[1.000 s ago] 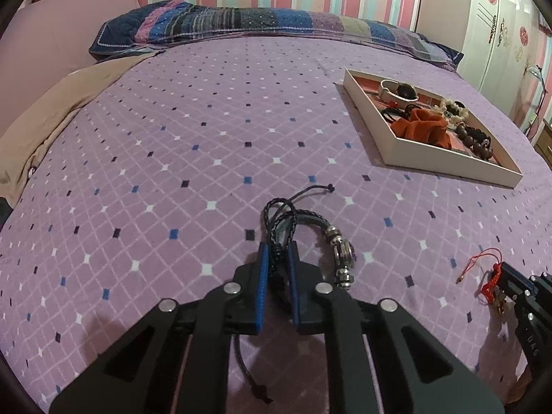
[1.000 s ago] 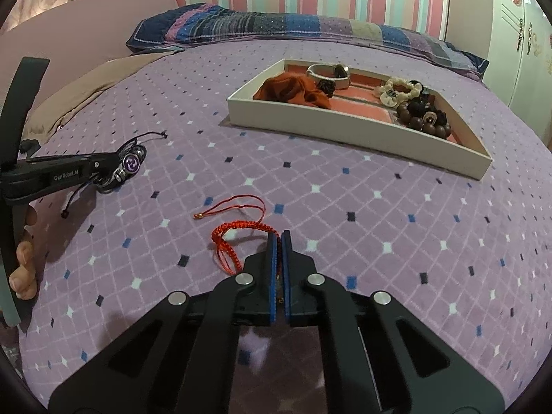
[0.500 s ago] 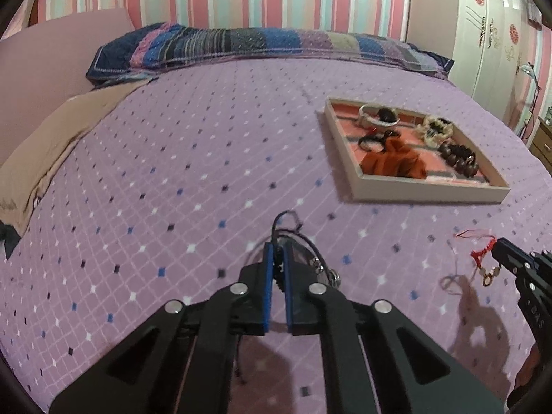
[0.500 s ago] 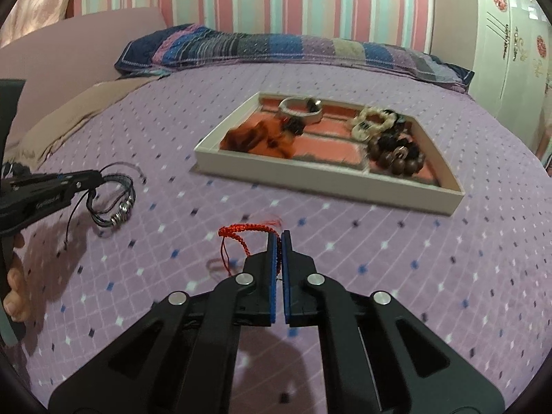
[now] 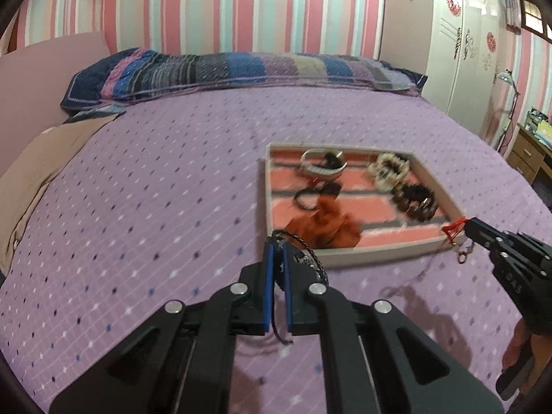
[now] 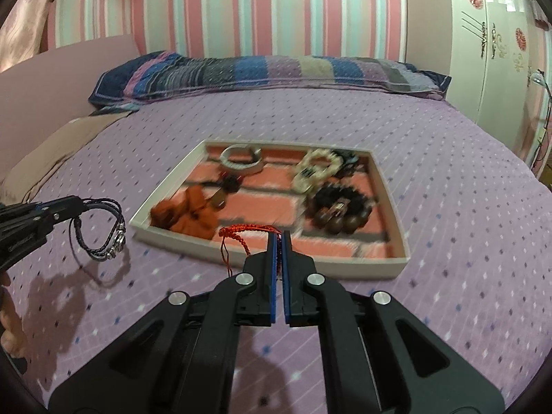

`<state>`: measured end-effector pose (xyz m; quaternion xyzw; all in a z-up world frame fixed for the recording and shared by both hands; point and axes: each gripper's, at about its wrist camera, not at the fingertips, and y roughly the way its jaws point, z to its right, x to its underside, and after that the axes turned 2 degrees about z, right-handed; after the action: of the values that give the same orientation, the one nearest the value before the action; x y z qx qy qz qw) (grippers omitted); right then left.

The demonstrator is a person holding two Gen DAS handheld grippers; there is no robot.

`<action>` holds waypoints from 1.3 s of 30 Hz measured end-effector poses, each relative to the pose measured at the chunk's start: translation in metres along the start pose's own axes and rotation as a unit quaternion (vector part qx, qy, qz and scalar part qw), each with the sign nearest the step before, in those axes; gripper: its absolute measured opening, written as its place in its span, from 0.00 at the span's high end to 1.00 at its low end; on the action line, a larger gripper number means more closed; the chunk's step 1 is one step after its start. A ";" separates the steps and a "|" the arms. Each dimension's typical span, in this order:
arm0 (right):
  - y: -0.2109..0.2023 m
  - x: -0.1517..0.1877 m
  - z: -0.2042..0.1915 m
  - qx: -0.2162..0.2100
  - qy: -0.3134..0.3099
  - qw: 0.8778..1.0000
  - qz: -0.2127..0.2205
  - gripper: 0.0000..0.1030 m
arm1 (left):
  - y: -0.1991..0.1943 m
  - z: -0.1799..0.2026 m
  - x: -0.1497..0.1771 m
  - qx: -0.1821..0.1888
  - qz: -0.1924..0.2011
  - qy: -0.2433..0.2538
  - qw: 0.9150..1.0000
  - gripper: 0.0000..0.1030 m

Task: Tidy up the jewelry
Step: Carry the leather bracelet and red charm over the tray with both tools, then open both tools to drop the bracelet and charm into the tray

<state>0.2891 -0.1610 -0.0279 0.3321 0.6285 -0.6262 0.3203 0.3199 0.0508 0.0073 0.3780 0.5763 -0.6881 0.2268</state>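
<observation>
fingers (image 5: 267,286): black, blue inner pads
linkage: black arms, silver round screws
marking: faint pale lettering on left gripper (image 6: 20,239)
skin: bare fingertips at frame edges

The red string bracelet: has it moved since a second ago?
Yes. The red string bracelet, clamped in the right gripper, has risen off the bedspread toward the tray.

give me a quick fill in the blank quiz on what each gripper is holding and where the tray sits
1. The left gripper is shut on a ____ braided bracelet.
2. The right gripper pinches a ____ cord bracelet.
3. The tray lies on a ____ bedspread.
4. The orange cloth lies ____ the tray.

Missing words: black; red; purple; inside
</observation>
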 end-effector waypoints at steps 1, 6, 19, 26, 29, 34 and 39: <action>0.002 -0.003 0.004 0.001 0.001 1.000 0.001 0.97 | 0.001 0.006 -0.006 0.005 0.004 0.000 1.000 0.94; 0.016 -0.023 0.028 0.010 0.002 1.000 0.001 0.97 | 0.010 0.033 -0.033 0.018 0.017 0.006 1.000 0.94; 0.074 -0.069 0.080 0.025 0.011 1.000 -0.005 0.97 | 0.086 0.079 -0.080 0.029 0.014 0.009 0.999 0.94; 0.132 -0.078 0.087 0.026 0.007 0.999 -0.043 0.97 | 0.141 0.066 -0.076 0.010 -0.020 0.002 1.000 0.94; 0.152 -0.072 0.086 0.029 0.005 0.998 -0.062 0.97 | 0.157 0.057 -0.072 -0.001 -0.034 -0.003 0.999 0.94; 0.170 -0.060 0.085 0.035 0.004 0.996 -0.082 0.97 | 0.173 0.045 -0.063 -0.014 -0.050 -0.009 0.999 0.94; 0.182 -0.052 0.087 0.033 0.009 0.994 -0.100 0.96 | 0.182 0.041 -0.058 -0.025 -0.061 -0.014 0.998 0.94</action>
<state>0.4665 -0.2495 -0.0905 0.2833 0.6406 -0.6725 0.2389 0.4803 -0.0386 -0.0587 0.3265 0.6119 -0.6915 0.2018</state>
